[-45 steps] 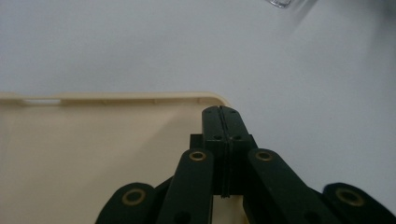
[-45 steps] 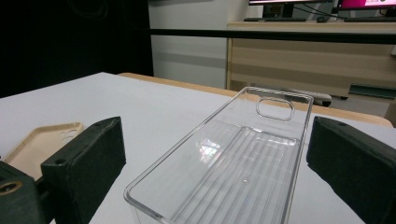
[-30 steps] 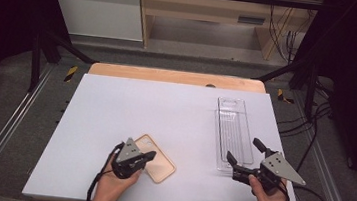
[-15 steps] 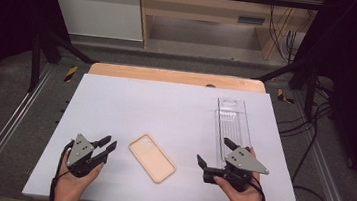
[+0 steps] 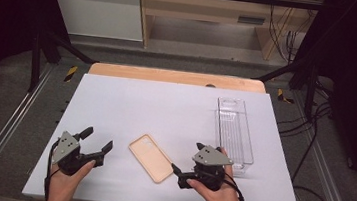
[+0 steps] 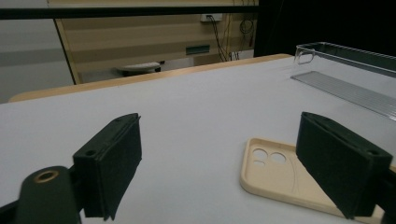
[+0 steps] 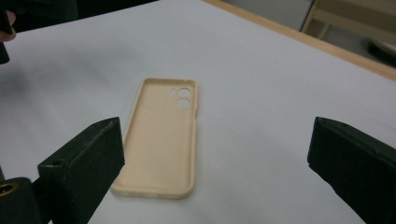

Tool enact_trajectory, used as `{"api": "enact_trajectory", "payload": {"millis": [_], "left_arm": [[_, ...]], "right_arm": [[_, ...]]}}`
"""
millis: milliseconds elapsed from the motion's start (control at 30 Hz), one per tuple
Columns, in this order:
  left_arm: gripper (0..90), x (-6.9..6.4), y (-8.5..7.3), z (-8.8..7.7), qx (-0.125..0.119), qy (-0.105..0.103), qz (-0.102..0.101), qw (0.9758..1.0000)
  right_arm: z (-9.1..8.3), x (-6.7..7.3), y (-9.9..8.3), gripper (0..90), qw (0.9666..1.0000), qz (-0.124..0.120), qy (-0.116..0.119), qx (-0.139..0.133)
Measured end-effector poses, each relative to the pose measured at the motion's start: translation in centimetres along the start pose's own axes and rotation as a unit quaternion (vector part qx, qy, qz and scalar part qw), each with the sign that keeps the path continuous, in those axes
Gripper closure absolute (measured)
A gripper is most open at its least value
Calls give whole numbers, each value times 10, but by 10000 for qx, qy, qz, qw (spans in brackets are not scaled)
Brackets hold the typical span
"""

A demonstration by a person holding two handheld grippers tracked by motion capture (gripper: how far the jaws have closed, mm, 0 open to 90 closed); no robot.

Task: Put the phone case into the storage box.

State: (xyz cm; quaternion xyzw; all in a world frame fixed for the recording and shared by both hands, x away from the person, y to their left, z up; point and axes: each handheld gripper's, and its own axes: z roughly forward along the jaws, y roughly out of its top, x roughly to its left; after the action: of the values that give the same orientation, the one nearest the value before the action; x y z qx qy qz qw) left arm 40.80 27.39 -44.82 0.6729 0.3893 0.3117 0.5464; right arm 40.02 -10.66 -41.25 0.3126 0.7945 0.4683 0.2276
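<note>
The phone case [image 5: 151, 157] is a thin shell of pale tan, rectangular with rounded corners and a low raised rim all round. It lies flat on the white surface [image 5: 165, 109] with its hollow inside facing up, empty. Near one short end are two round camera holes side by side and a smaller opening next to them. In the high view it lies slantwise, the end with the holes toward the far left and the other end toward the near right. It sits in the near half of the surface, about midway between the left and right edges, close to the near edge. Nothing touches it.
</note>
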Motion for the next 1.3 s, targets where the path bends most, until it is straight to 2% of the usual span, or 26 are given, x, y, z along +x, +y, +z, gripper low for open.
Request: {"api": "enact_trajectory", "payload": {"millis": [100, 333, 533, 767, 1300], "left_arm": [[88, 2, -1, 1, -17, -4, -70, 10000], [58, 5, -2, 0, 0, -19, -83, 10000], [43, 12, -4, -3, -78, -30, -305, 9995], [34, 8, -4, 0, -50, -139, -191, 9997], [32, 5, -4, 1, -4, -247, -128, 9996]], "right_arm": [[10, 6, -1, 39, 9997, 22, 137, 224], [22, 11, -3, 40, 9982, 129, 321, 482], [32, 14, -5, 41, 9968, 198, 427, 645], [42, 19, -6, 46, 9952, 189, 496, 817], [59, 34, -10, 50, 9931, 31, 459, 1082]]}}
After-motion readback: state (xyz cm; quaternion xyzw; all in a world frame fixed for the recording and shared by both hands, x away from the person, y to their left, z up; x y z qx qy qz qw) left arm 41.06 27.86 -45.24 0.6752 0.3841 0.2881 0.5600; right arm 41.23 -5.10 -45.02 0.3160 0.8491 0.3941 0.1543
